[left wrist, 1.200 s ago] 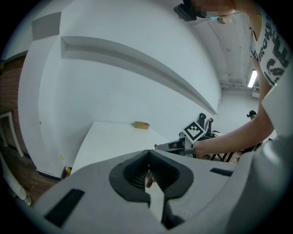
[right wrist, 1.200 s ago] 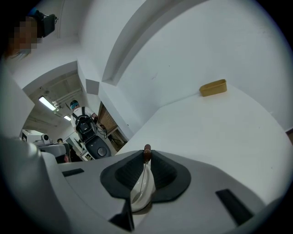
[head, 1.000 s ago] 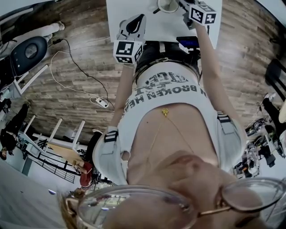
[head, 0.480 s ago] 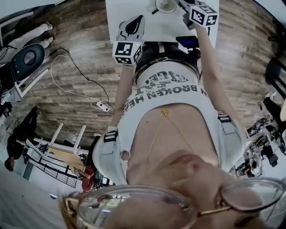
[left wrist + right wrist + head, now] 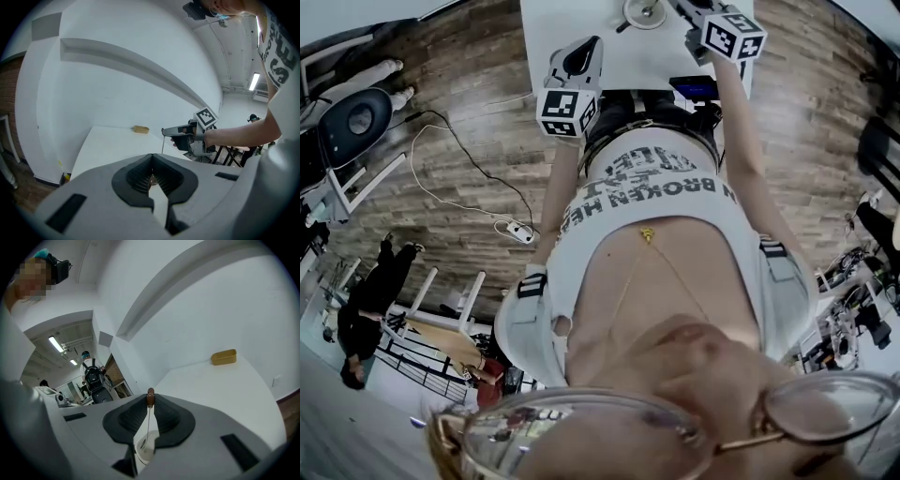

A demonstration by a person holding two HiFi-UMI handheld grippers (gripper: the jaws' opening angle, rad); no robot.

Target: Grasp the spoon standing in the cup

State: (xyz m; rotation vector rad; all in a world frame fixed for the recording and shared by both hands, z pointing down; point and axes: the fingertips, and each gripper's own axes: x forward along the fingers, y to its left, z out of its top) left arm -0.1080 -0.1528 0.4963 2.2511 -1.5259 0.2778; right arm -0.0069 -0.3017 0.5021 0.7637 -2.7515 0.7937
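Note:
In the right gripper view a spoon with a brown wooden handle tip stands upright, its thin metal shaft running down into a white cup below the jaws. My right gripper is shut on the handle tip. The head view shows the cup at the table's far edge, with the right gripper just to its right. The left gripper view shows the right gripper holding the spoon shaft over the table. My left gripper is shut on nothing and hangs near the table's front edge.
A small tan box lies on the white table near the wall, also seen as the tan box from the left gripper. A dark blue object sits at the table's near edge. Cables and a power strip lie on the wooden floor.
Both grippers have barely moved. The cup sits slightly higher in the head view. People in the background at the left have walked on.

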